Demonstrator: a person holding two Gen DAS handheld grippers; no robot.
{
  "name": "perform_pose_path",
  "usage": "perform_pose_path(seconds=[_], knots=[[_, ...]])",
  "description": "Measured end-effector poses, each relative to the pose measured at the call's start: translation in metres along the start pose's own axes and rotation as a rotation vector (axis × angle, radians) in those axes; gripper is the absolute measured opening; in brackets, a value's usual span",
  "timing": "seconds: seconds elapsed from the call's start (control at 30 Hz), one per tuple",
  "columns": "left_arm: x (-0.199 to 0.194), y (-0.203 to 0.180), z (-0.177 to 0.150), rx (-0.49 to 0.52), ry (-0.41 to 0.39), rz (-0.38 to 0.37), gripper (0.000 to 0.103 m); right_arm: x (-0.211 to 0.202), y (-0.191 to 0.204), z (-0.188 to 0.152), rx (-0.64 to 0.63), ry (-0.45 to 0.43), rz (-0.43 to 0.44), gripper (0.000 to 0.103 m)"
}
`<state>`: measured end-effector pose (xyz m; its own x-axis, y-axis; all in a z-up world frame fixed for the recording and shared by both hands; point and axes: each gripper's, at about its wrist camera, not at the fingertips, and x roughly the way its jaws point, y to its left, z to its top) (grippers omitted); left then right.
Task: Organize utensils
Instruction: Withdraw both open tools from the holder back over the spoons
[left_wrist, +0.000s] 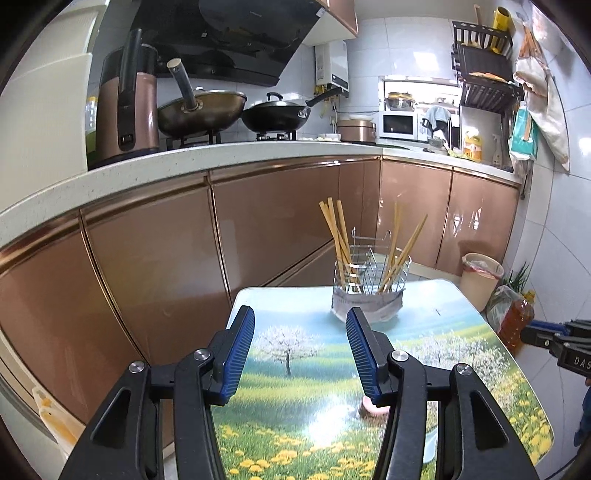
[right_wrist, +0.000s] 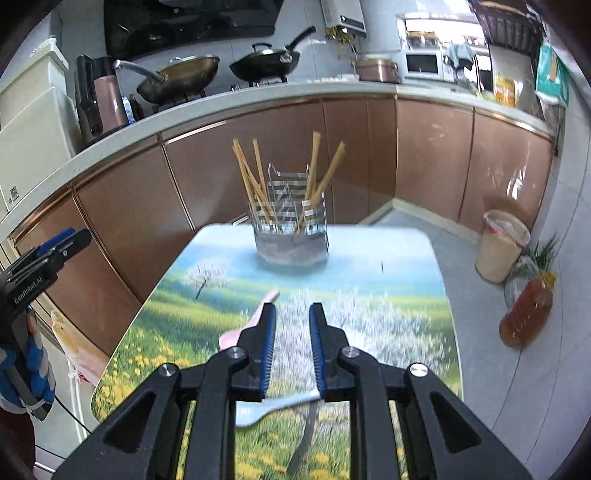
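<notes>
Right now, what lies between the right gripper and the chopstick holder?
In the right wrist view, only bare tabletop separates the right gripper from the chopstick holder.

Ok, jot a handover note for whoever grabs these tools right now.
Left tool: open, empty, over the table.
Right tool: jaws slightly apart, empty, above the spoons.
Done: chopsticks stand in the wire holder at the table's far end.
Left: pink spoon and white spoon lie loose on the table; probably both go into the holder.
</notes>
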<state>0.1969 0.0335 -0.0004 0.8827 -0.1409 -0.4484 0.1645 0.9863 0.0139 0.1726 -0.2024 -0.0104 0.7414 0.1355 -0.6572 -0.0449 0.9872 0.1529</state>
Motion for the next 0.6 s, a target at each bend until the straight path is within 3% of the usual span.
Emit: perform_pose_path(seconds=[0.13, 0.23, 0.6], knots=[[0.005, 0.007, -0.012, -0.001, 0.042, -0.018, 0.052, 0.007, -0.005, -0.018, 0.017, 0.056, -0.015, 0.019], [0.015, 0.010, -0.022, 0.004, 0.098, -0.033, 0.052, 0.013, -0.011, -0.030, 0.050, 0.094, -0.022, 0.026], [0.055, 0.012, -0.058, -0.016, 0.259, -0.102, 0.052, 0.047, -0.023, -0.067, 0.140, 0.213, 0.016, 0.027]])
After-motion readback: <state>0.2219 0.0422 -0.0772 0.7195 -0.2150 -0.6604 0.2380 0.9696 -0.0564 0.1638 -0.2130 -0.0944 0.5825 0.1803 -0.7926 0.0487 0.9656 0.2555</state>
